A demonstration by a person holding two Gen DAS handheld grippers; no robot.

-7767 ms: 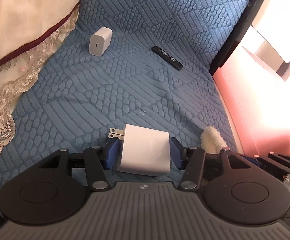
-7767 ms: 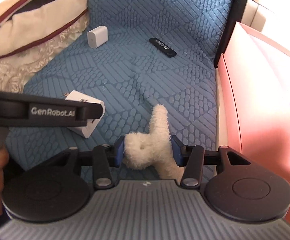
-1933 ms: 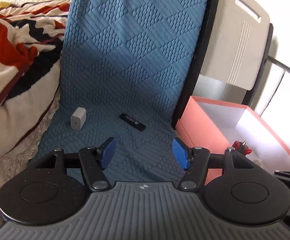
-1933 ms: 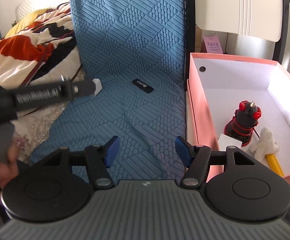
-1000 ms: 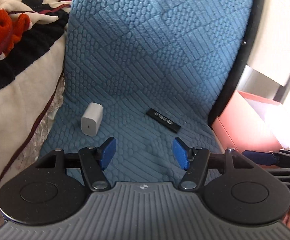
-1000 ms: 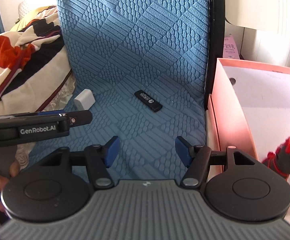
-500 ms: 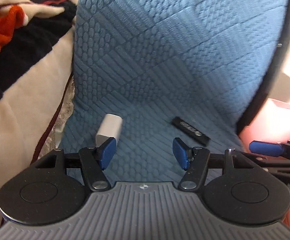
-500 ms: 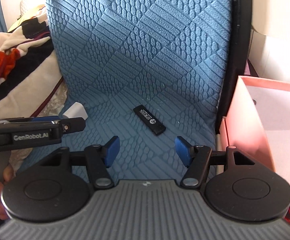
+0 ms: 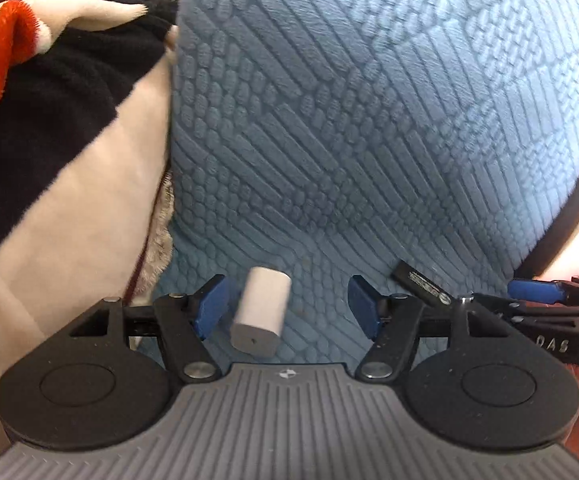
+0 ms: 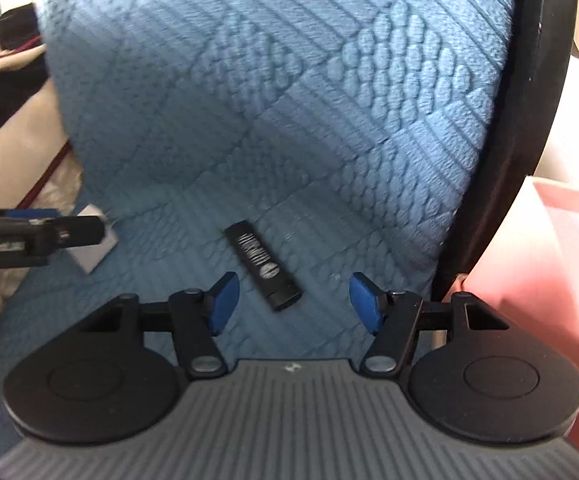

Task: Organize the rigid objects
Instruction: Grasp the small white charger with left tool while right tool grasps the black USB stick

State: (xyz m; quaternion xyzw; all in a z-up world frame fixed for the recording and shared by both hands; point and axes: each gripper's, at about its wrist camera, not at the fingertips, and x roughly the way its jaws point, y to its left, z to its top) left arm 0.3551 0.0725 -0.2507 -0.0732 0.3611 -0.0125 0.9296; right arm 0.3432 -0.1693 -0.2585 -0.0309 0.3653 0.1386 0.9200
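Your left hand-held gripper (image 9: 287,312) is open and empty, and the white charger (image 9: 260,316) already lies between its blue pads, nearer the left pad (image 9: 209,308) than the right one. The charger rests on the blue mattress (image 9: 369,140), its long axis running away from you with the far end tipped slightly right, so the pads face its two long sides. Whether either pad touches it I cannot tell; a gap shows on both sides.

Your right hand-held gripper (image 10: 293,304) is also open and empty. The black stick (image 10: 263,266) lies just ahead of its pads, a little left of centre, its long axis slanting from far left to near right, so it sits askew to the pads.

The left side looks nearer to a grasp: judged from this, closing would catch the charger, while the right needs a slight advance and twist first. The pink box (image 10: 549,260) waits to the right.
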